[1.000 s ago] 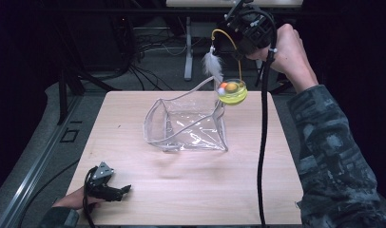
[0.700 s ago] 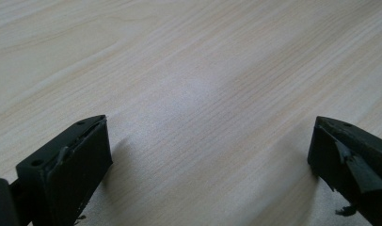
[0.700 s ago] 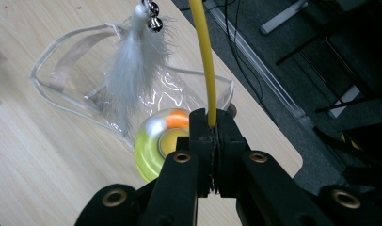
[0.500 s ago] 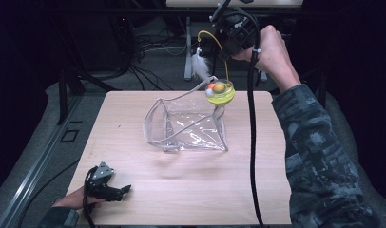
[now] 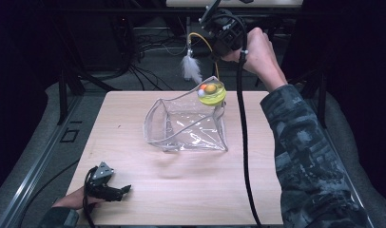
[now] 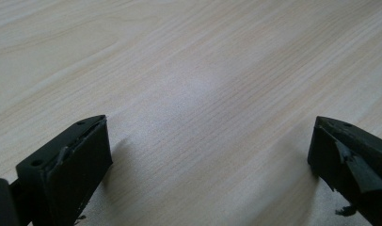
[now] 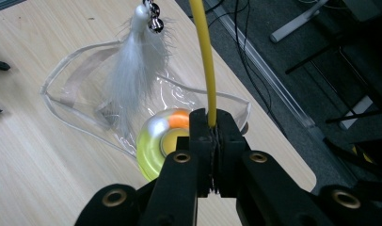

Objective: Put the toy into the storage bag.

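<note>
Here the right claw pinches the cat toy's yellow wire, its round base hanging at the clear bag's rim; the left claw rests spread on the counter.

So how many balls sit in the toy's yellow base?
3: an orange ball, a white ball and a yellow ball, bunched together in the base hanging above the clear bag's far corner. More may be hidden.

table: light wood | floor: grey | cables behind | surroundings: dark
</note>
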Demonstrator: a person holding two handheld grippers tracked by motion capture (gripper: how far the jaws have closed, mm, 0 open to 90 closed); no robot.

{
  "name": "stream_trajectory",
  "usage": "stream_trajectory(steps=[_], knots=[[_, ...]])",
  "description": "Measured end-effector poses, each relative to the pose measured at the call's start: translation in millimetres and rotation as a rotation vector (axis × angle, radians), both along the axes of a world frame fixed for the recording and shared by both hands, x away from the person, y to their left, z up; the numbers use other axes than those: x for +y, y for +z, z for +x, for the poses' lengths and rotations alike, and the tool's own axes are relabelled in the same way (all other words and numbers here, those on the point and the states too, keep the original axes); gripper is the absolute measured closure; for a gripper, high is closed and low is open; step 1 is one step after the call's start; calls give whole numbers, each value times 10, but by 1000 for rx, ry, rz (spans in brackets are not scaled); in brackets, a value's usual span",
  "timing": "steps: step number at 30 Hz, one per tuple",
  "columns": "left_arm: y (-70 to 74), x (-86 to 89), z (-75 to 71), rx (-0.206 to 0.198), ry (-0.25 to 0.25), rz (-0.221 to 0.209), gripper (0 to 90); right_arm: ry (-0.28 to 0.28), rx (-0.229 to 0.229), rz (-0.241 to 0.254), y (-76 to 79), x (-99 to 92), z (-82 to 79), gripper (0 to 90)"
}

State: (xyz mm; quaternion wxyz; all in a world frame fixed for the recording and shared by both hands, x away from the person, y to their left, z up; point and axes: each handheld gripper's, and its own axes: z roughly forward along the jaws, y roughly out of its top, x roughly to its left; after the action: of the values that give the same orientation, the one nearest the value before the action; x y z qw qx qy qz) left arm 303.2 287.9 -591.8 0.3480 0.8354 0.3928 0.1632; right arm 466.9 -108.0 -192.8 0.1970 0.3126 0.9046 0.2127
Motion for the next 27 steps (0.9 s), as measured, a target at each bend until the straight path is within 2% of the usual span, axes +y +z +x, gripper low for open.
stream_trajectory(steps=[16, 27], knots=[[0, 0, 0, -1, 1, 0, 0, 24, 36, 26, -182, 172, 103, 884], [0, -1, 0, 0, 1, -1, 0, 43, 70, 25, -395, 305, 178, 884]])
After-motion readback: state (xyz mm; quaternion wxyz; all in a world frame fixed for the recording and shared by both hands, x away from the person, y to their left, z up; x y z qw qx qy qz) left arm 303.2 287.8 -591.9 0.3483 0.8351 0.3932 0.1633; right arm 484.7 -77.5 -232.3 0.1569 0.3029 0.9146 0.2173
